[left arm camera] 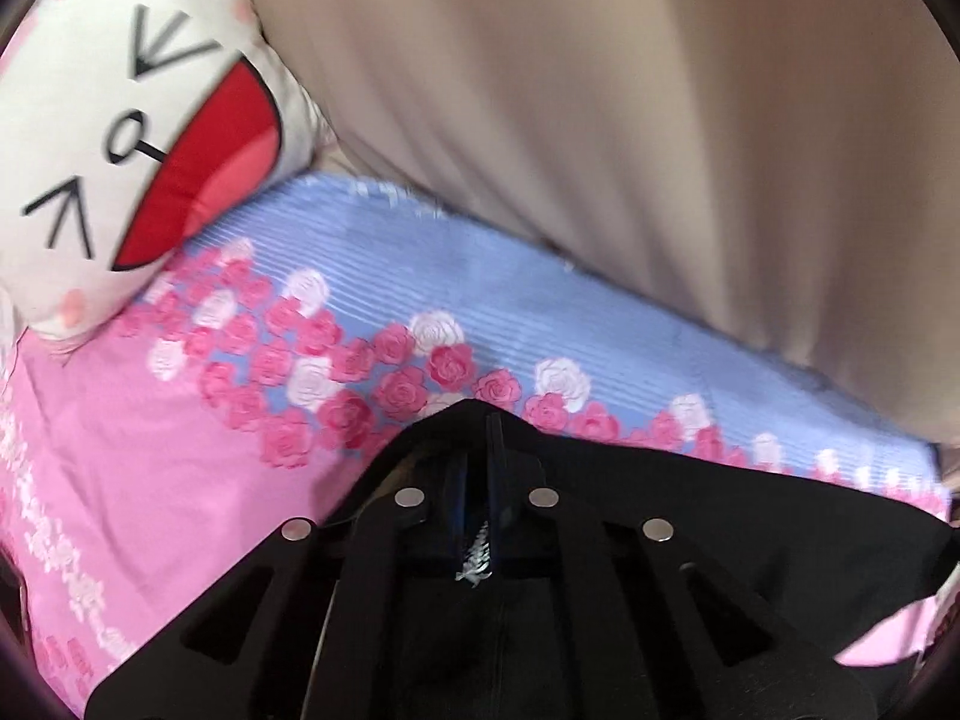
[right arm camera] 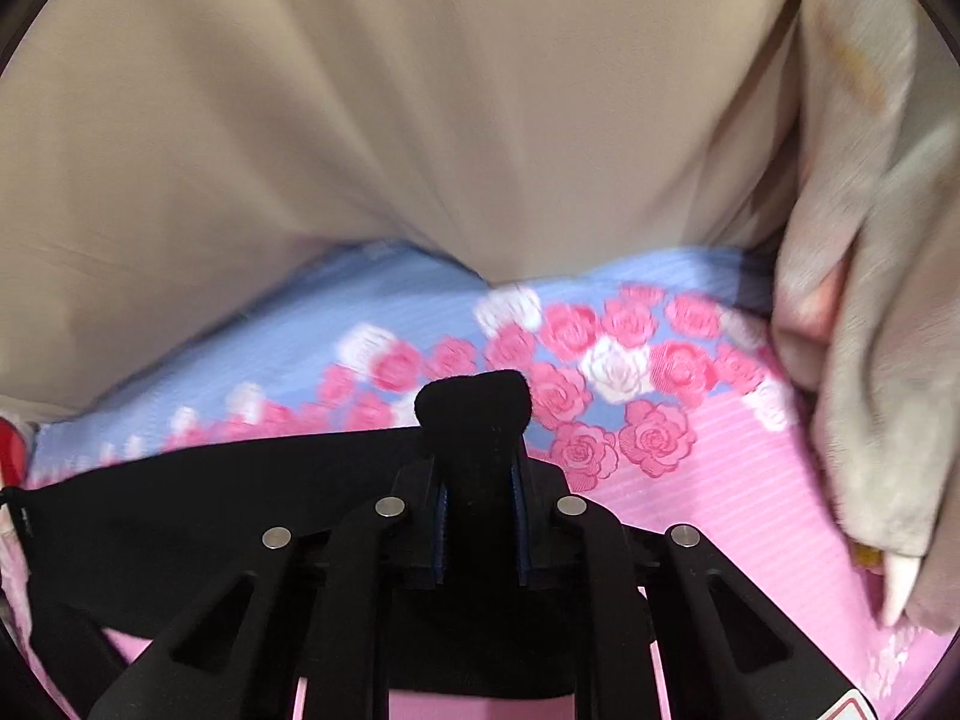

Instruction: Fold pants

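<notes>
Pants (left arm camera: 690, 510) hung over the bed sheet (left arm camera: 150, 480), pinched by both the left hand-held gripper (left arm camera: 477, 456) and right hand-held gripper (right arm camera: 480, 450) — thin bites risked slipping, dropping an edge.

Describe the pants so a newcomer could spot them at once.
On the bedspread, pink below and blue with roses above, lies one black garment: the pants. They are the only black cloth, pinched at each end by a gripper.

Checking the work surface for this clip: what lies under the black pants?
Under the black pants lies a bedsheet, pink and blue with printed roses. Whatever sits beneath the pants' own span is covered; both grippers hold their edge.
</notes>
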The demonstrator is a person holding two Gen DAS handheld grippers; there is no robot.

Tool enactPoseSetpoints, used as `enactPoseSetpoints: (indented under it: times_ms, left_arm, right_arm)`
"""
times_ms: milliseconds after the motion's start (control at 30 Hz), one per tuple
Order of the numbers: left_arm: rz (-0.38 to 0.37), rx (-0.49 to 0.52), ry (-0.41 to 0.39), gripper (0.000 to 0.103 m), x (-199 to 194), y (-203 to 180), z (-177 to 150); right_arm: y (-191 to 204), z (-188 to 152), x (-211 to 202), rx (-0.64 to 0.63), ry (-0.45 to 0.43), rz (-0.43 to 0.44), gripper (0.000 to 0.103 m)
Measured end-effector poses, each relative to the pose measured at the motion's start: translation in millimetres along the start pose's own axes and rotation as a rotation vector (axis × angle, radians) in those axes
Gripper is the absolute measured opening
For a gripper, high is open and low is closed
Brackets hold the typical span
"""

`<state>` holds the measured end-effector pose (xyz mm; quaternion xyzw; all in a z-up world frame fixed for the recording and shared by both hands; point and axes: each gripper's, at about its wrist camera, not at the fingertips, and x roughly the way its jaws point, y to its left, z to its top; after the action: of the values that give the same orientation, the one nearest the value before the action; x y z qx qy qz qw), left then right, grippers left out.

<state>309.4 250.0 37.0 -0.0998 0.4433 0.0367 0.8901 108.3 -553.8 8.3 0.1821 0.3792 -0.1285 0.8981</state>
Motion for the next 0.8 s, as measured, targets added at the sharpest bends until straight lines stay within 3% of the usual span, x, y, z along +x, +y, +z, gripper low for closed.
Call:
enactPoseSetpoints:
  times_ms: [100,167,300,367,433,467,500,567,667,767,800]
  left_arm:
    - [-0.029,0.026,-0.037,0.004,-35.9,9.3,-10.3]
    - [-0.039,0.021,-0.021,0.007,-45.0,10.8,-18.8]
    - [-0.053,-0.023,0.070,0.016,-21.2,15.5,-22.2]
    - [-0.023,-0.032,0.073,0.022,-4.0,17.6,-17.3]
    - [0.047,-0.041,0.061,0.046,12.0,22.0,-9.6]
    - [0.090,-0.065,0.036,0.065,20.7,26.1,-3.9]
    - [0.106,-0.082,0.020,0.071,25.9,29.1,-0.6]
    - [0.084,-0.101,0.029,0.071,38.1,32.7,5.5]
    - [0.000,-0.075,0.108,0.073,54.2,25.5,5.9]
    - [0.003,-0.025,0.170,0.076,66.0,15.5,1.5]
    - [0.030,-0.018,0.217,0.058,75.2,14.0,-1.0]
  right_arm:
    - [7.0,-3.2,-39.9,-0.033,-0.061,0.023,0.014]
    - [8.2,-8.7,-53.0,-0.040,-0.061,0.017,0.014]
    - [2.4,-18.0,-51.7,-0.020,-0.042,0.007,0.014]
    - [4.2,-21.5,-50.4,-0.015,-0.042,0.006,0.014]
    - [10.1,-22.0,-45.3,-0.011,-0.041,0.008,0.014]
    - [10.9,-22.3,-44.3,-0.011,-0.038,0.007,0.014]
    - [12.5,-24.2,-41.8,-0.009,-0.037,0.005,0.014]
    - [16.0,-26.2,-38.6,-0.008,-0.035,0.004,0.014]
    - [16.7,-28.6,-39.4,-0.011,-0.028,-0.002,0.014]
    - [15.3,-27.4,-34.2,-0.007,-0.020,-0.013,0.015]
    - [15.0,-26.8,-31.9,-0.005,-0.018,-0.014,0.015]
